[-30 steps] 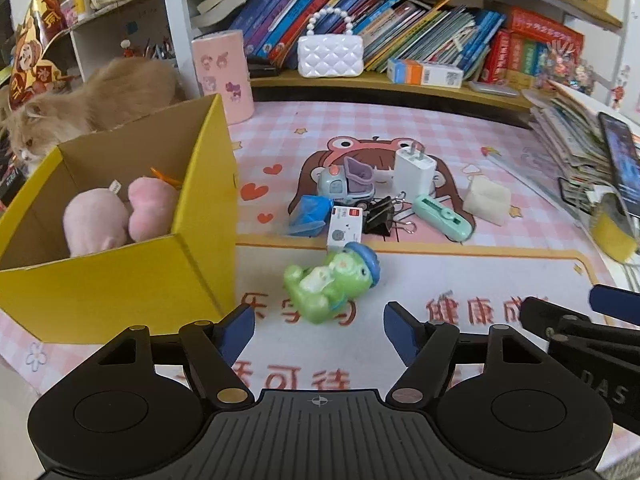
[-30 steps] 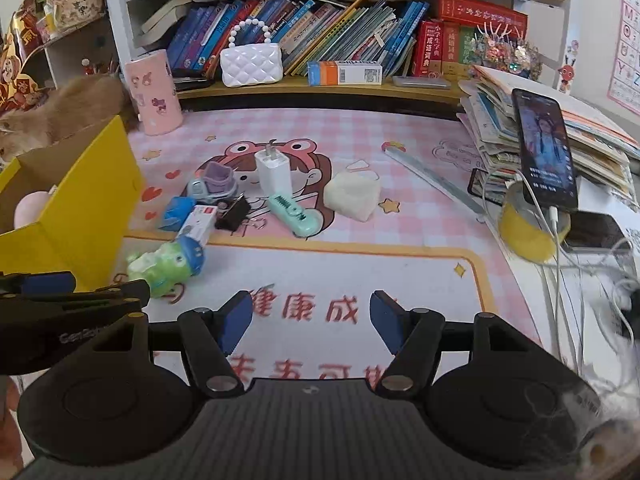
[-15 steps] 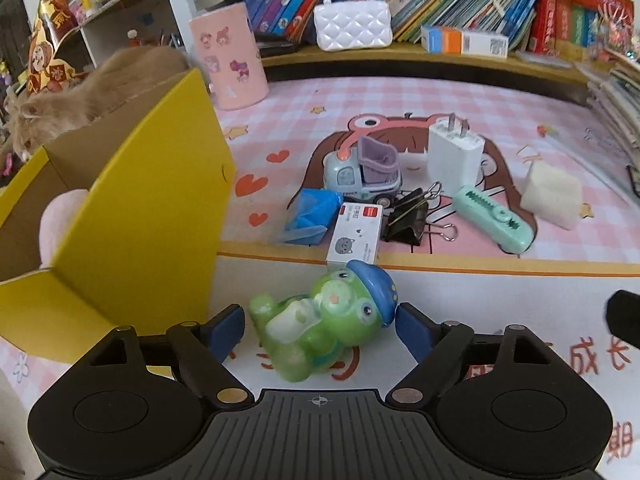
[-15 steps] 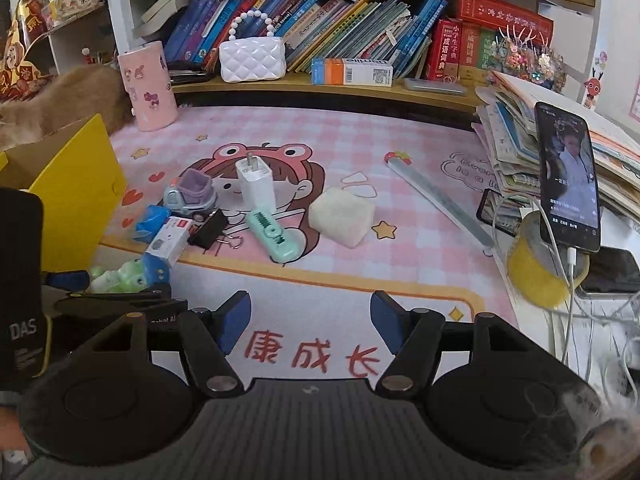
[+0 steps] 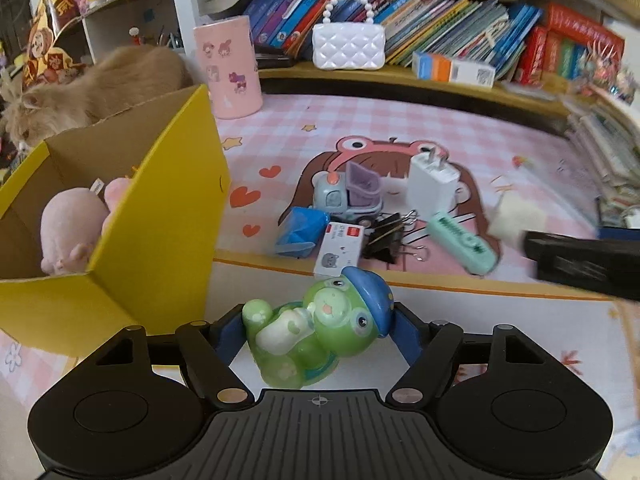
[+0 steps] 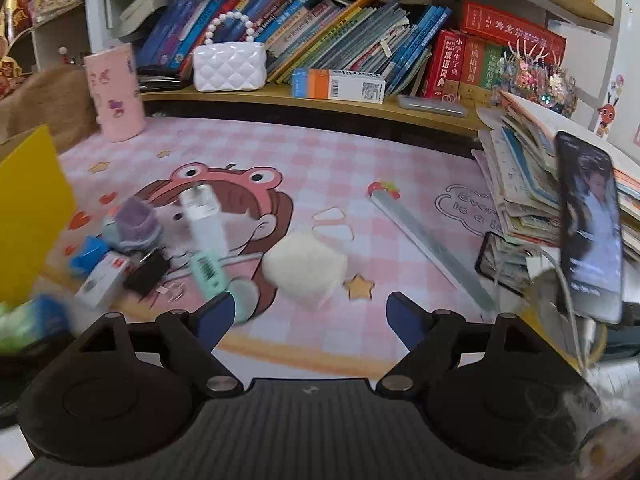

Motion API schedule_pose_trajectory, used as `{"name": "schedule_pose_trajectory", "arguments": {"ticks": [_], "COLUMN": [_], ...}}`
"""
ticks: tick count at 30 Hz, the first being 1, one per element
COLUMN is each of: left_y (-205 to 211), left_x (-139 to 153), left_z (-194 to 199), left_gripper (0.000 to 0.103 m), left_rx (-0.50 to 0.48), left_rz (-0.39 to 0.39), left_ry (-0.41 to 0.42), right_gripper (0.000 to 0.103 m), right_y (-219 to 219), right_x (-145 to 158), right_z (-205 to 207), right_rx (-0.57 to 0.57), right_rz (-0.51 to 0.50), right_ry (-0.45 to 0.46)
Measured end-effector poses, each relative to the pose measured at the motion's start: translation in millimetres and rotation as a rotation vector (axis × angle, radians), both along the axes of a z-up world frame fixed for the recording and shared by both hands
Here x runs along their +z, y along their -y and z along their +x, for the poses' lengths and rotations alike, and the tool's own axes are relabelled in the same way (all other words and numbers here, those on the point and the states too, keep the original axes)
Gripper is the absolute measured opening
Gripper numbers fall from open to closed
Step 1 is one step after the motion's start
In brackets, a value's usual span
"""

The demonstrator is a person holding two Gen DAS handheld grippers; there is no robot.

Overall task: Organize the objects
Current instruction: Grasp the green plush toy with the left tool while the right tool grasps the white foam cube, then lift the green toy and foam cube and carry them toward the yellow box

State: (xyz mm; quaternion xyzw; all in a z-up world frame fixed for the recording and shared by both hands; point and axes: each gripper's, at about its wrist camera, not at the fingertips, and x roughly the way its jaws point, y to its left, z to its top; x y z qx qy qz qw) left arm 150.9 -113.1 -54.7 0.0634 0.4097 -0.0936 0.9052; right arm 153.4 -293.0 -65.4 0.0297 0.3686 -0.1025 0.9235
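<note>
The green frog toy [image 5: 316,336] lies on the bench mat [image 5: 360,128] between the fingers of the left gripper [image 5: 316,330], which are closing around it; just left stands the yellow box [image 5: 160,240] with pink plush toys [image 5: 72,228]. Behind lie a toy truck [image 5: 348,196], a white charger [image 5: 432,180] and a binder clip [image 5: 386,236]. A second ago the frog lay farther ahead of the fingers. The right gripper [image 6: 312,314] is opening and holds nothing, with a white sponge [image 6: 304,268] just ahead. Red book spines carry Chinese writing.

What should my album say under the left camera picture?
Left gripper closing around a green frog toy beside the yellow box.
</note>
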Motion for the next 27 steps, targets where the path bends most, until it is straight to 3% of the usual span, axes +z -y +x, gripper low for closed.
{"name": "schedule_pose_trajectory", "arguments": {"ticks": [3, 8, 10, 12, 13, 17, 27], "left_y": [-5.7, -12.2, -14.9, -16.7, -17.2, -20.8, -46.3], "left_x": [6.1, 17.1, 21.3, 25.1, 26.8, 34.6, 46.0], "left_z": [-7.1, -21.5, -25.2, -29.4, -31.5, -40.7, -56.8], "left_gripper": [0.075, 0.075, 0.075, 0.075, 0.075, 0.075, 0.075], "left_rx": [-0.022, -0.039, -0.042, -0.051, -0.057, -0.079, -0.079], "left_rz": [-0.055, -0.076, -0.088, -0.091, -0.088, -0.079, -0.120], "left_ry": [-0.028, -0.035, -0.037, -0.036, -0.032, -0.017, -0.005], "right_gripper": [0.082, 0.082, 0.079, 0.066, 0.059, 0.050, 0.049], "right_y": [8.3, 16.9, 18.7, 19.5, 20.1, 18.1, -9.8], "right_x": [-13.7, -34.4, -39.1, -42.9, -42.9, -36.9, 4.6], "right_z": [22.3, 50.9, 55.9, 58.7, 58.0, 51.7, -15.1], "right_rx": [-0.020, -0.034, -0.022, -0.001, 0.013, 0.002, -0.014], "right_rz": [0.024, 0.032, 0.038, 0.046, 0.058, 0.043, 0.080], "right_ry": [-0.007, -0.039, -0.041, -0.046, -0.037, -0.010, 0.035]}}
